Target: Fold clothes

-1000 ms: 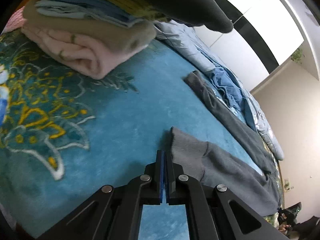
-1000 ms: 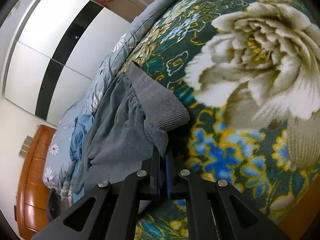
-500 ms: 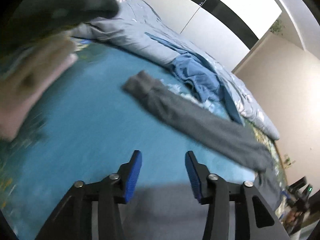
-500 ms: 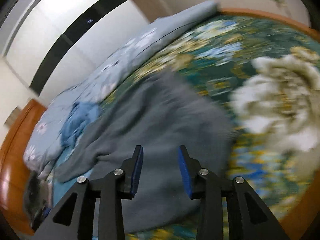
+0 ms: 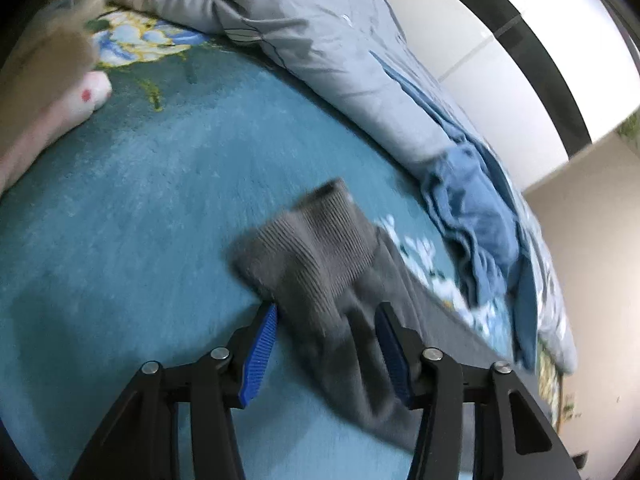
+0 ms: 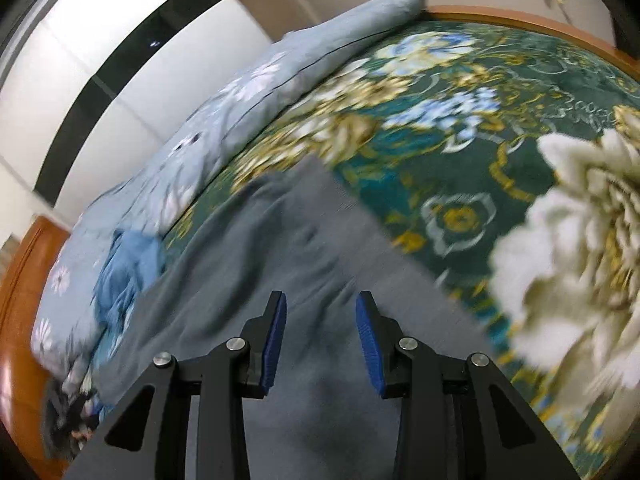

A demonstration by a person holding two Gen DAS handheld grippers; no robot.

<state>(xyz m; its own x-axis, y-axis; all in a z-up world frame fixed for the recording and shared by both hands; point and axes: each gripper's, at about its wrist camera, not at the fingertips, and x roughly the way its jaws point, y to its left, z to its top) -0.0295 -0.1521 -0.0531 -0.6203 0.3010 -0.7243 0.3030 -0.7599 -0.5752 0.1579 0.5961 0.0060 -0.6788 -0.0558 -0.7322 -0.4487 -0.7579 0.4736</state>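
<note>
A grey sweater lies on the bed. In the left wrist view its ribbed sleeve cuff (image 5: 316,240) lies on the teal blanket (image 5: 140,208), and my left gripper (image 5: 326,320) is open with the sleeve lying between its blue pads. In the right wrist view the grey sweater body (image 6: 280,248) spreads flat on the floral blanket (image 6: 480,128). My right gripper (image 6: 321,312) is open just above it, holding nothing.
A crumpled blue garment (image 5: 476,216) lies beyond the sleeve against a grey-blue quilt (image 5: 320,28); both show in the right wrist view (image 6: 128,264). A stack of folded clothes (image 5: 48,92) sits at far left. The wooden bed frame (image 6: 16,280) borders the bed.
Both grippers were shut on the grey sweater a second ago and have opened and let it go. The left has moved over to the sleeve cuff; the right now hovers over the body.
</note>
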